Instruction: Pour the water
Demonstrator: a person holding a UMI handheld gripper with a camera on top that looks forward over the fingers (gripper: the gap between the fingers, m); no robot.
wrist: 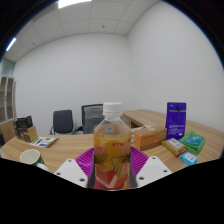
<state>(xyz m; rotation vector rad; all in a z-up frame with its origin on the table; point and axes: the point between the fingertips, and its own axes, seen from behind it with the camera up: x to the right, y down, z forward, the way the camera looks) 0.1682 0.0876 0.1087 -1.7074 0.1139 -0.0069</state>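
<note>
The jaws (pixel 112 168) grasp a bottle (pixel 111 140) of amber liquid, white-capped, at twelve o'clock between the pink pads. A green cup (pixel 30 157) sits at nine o'clock on the counter (pixel 60 148); a purple box (pixel 176 119) stands at two o'clock.

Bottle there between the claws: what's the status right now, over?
Gripper shut on the bottle, held upright, white cap on. Green cup off to one side on the table, not yet poured into. Purple box beyond, clear of the path.

Clear glossy plastic bottle (pixel 111 148) with white plastic cap, on a smooth pale wooden table (pixel 60 145).
</note>
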